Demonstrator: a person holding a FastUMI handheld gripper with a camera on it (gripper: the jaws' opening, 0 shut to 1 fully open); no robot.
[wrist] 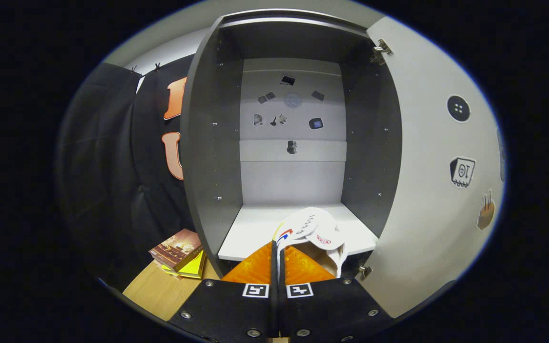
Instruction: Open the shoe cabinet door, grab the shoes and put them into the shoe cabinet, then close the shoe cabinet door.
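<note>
Gripper view: the gripper [276,264] points straight into an open shoe cabinet [210,143]; its jaws are nearly closed, with only a thin gap between them, and they pinch the edge of a white shoe [313,231] at what looks like the collar, so the shoe hangs forward from the jaws. The shoe's toe end reaches over the front lip of the cabinet's pale bottom shelf [250,228], just ahead of the jaws; whether the sole already touches the shelf cannot be told. The grip at the edge probably lets the shoe be carried toe-first into the opening. The cabinet door [427,190] stands swung wide to the right of the jaws, clear of the way in, with a few stickers on its inner face; small stickers also dot the back panel beyond the shoe. To the left of the jaws, beside the cabinet's wall, a stack of books [179,252] lies on the wooden bench [160,290]. The shoe seems about to be set down; closing the door remains.
</note>
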